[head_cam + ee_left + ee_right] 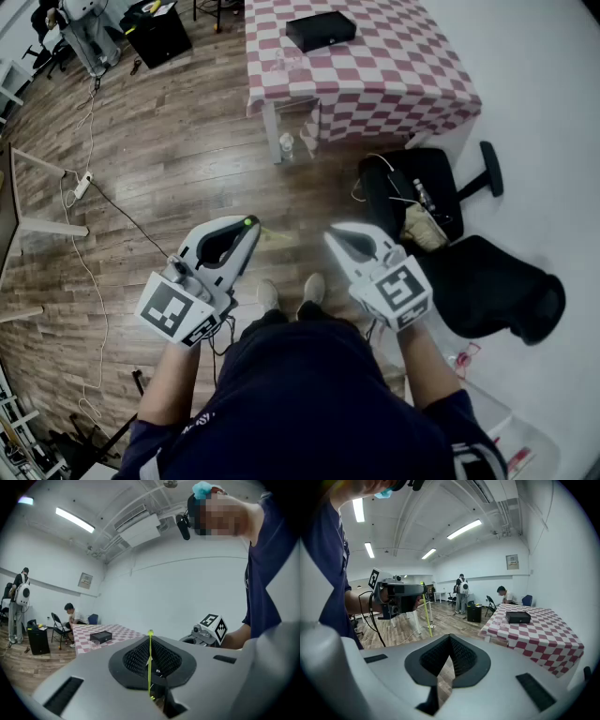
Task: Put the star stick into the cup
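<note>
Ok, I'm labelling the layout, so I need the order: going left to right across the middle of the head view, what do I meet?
power strip → left gripper → star stick → right gripper → black chair

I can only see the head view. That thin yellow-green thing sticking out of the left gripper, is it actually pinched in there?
Observer: Yes. In the left gripper view, the left gripper has its jaws together on the star stick, which stands upright between the pads.
Operator: And the other gripper, is it carrying anything?
Observer: No. The right gripper view shows the right gripper with its jaws together and nothing between them.
Operator: Is anyone sitting at that checked table?
Observer: Yes. A seated person is on the far side of the checked table, beyond the top edge of your picture.
</note>
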Demonstrator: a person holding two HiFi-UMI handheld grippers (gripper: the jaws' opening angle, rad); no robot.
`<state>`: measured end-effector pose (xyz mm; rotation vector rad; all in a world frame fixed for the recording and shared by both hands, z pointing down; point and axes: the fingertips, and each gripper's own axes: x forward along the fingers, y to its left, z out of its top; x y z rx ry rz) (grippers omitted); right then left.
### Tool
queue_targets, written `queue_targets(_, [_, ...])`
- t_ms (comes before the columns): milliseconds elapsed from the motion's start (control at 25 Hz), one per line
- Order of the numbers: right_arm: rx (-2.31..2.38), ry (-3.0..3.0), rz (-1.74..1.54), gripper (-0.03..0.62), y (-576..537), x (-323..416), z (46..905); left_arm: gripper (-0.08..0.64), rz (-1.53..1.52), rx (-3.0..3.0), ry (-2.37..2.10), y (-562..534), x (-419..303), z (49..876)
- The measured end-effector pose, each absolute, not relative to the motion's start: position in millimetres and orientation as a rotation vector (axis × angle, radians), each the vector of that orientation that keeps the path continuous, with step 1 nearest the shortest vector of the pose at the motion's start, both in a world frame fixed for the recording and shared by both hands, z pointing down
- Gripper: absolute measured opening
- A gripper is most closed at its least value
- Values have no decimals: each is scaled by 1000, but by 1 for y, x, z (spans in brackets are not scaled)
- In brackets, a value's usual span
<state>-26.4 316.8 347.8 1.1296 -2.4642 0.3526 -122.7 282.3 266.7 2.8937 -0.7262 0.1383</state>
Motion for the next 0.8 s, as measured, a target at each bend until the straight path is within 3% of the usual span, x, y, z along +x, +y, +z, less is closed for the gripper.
queue_targets(800, [1150, -2458, 392, 15, 317, 9, 354, 37, 138, 2912, -688, 286, -83, 267])
